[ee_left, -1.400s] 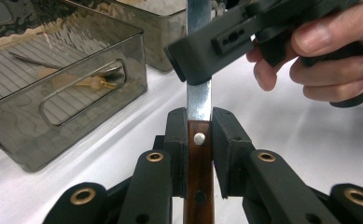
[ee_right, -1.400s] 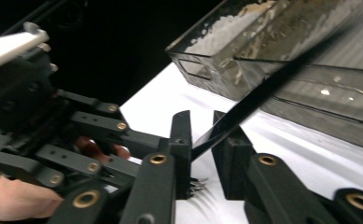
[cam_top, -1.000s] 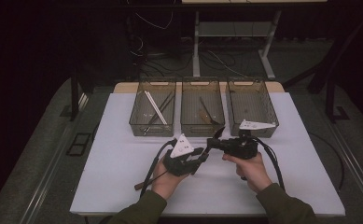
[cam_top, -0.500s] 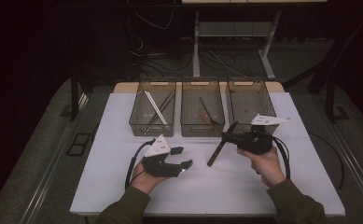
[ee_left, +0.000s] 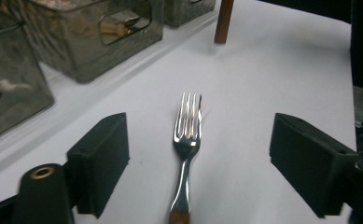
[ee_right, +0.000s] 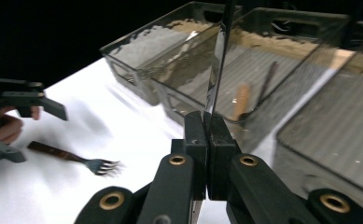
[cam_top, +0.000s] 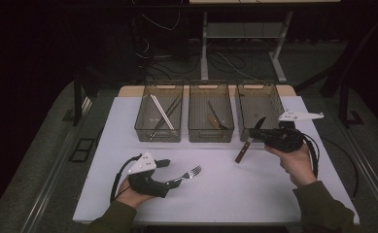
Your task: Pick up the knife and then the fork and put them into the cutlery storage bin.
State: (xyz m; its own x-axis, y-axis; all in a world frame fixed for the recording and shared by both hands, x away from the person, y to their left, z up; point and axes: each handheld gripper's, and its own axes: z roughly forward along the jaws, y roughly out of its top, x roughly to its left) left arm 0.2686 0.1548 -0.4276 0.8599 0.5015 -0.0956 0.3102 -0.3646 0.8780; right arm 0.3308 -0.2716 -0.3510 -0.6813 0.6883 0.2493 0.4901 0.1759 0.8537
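White tabletop (cam_top: 215,194) carries three clear plastic bins (cam_top: 211,119) at its far edge, and a silver fork with a wooden handle (cam_top: 189,174) now lies flat on it in front of them. The left gripper (cam_top: 169,174) has just been opening its jaws, so the fork rests free between them, no pad touching it. The right gripper (cam_top: 257,136), moved right since a second ago, stays clamped on the blade of a wooden-handled knife (cam_top: 247,143) beside the rightmost bin, probably to sort it next.
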